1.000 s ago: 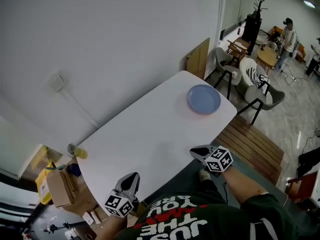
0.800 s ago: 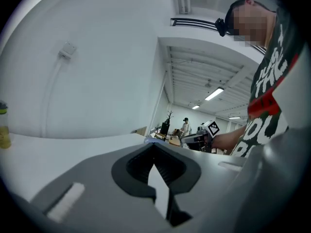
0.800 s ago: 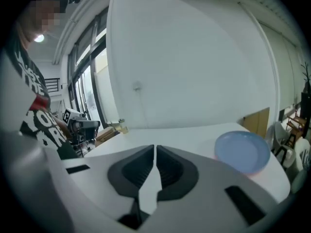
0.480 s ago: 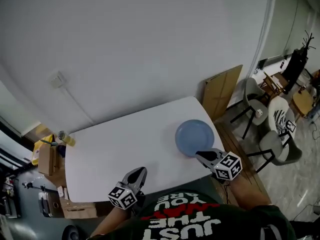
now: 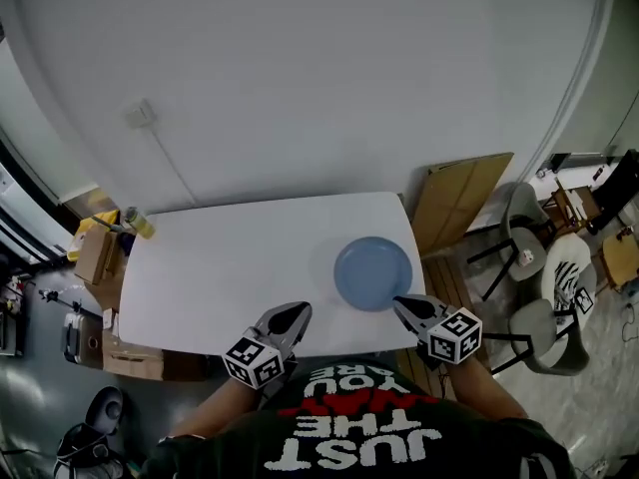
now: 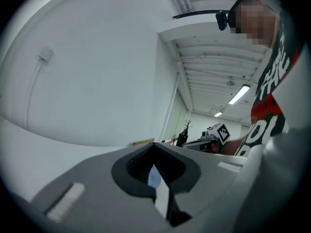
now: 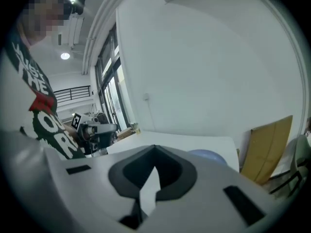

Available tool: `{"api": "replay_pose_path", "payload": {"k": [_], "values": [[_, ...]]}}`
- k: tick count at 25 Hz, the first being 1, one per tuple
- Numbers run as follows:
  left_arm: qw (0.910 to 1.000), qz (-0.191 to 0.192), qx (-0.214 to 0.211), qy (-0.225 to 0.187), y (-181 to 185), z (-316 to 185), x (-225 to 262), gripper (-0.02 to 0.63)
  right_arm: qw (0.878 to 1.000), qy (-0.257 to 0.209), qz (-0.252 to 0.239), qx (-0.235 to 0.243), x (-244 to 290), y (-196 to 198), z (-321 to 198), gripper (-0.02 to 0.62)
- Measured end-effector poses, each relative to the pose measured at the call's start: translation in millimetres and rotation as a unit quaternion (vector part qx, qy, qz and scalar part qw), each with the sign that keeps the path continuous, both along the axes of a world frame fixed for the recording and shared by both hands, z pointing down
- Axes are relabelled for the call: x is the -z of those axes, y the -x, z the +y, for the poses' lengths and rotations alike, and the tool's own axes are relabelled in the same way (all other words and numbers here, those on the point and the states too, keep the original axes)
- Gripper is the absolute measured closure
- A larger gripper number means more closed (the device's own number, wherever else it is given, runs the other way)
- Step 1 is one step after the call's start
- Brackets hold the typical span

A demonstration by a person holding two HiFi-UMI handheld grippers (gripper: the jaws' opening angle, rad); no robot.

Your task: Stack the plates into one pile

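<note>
One light blue plate point(image 5: 372, 273) lies on the white table point(image 5: 230, 267), near its right end and close to the near edge. In the right gripper view the plate point(image 7: 206, 155) shows just past the jaws, to the right. My right gripper point(image 5: 399, 303) hovers at the table's near edge, just right of the plate's near rim; its jaws are closing to shut with nothing between them. My left gripper point(image 5: 300, 310) is shut and empty at the near edge, a short way left of the plate. No other plate is in view.
A yellow-topped bottle point(image 5: 138, 223) stands at the table's far left corner. Cardboard boxes point(image 5: 95, 257) sit on the floor to the left. A cardboard sheet point(image 5: 464, 193) leans on the wall at the right, with chairs point(image 5: 539, 297) beyond it.
The head view has swung left, so the table now lies square across the picture. The plate has come closer to my right gripper. Both grippers stay at the near edge.
</note>
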State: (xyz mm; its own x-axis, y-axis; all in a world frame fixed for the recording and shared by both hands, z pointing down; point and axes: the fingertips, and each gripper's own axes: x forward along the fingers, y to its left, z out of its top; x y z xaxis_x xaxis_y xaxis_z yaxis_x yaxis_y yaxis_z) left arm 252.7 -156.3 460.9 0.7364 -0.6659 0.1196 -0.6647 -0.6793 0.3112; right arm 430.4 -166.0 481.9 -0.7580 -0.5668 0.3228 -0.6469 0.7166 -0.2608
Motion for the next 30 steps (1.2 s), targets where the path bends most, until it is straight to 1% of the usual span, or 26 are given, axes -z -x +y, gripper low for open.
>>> {"api": "replay_pose_path", "payload": {"k": [3,6,9,13,17,30], "values": [[0.9999,0.006,0.01,-0.006,6,-4,4,0.598,1.0,0.006,-0.012,-0.023,7,-5,-3,0.589],[0.9999,0.007,0.013,-0.007,11,-3,2,0.598,0.999,0.004,0.005,-0.034,3,-9,1,0.589],[0.9998,0.016,0.014,0.002,15,-6,0,0.598,0.999,-0.002,0.018,-0.044,4,-10,0,0.591],[0.9998,0.019,0.004,0.004,6,-8,1,0.598,0.999,-0.008,0.03,-0.039,5,-11,4,0.591],[0.9999,0.014,-0.004,0.002,2,-5,3,0.598,0.999,-0.006,0.033,-0.04,3,-14,8,0.591],[0.9999,0.009,-0.005,0.005,4,1,1,0.598,0.999,-0.009,0.045,-0.024,0,-11,15,0.591]]}}
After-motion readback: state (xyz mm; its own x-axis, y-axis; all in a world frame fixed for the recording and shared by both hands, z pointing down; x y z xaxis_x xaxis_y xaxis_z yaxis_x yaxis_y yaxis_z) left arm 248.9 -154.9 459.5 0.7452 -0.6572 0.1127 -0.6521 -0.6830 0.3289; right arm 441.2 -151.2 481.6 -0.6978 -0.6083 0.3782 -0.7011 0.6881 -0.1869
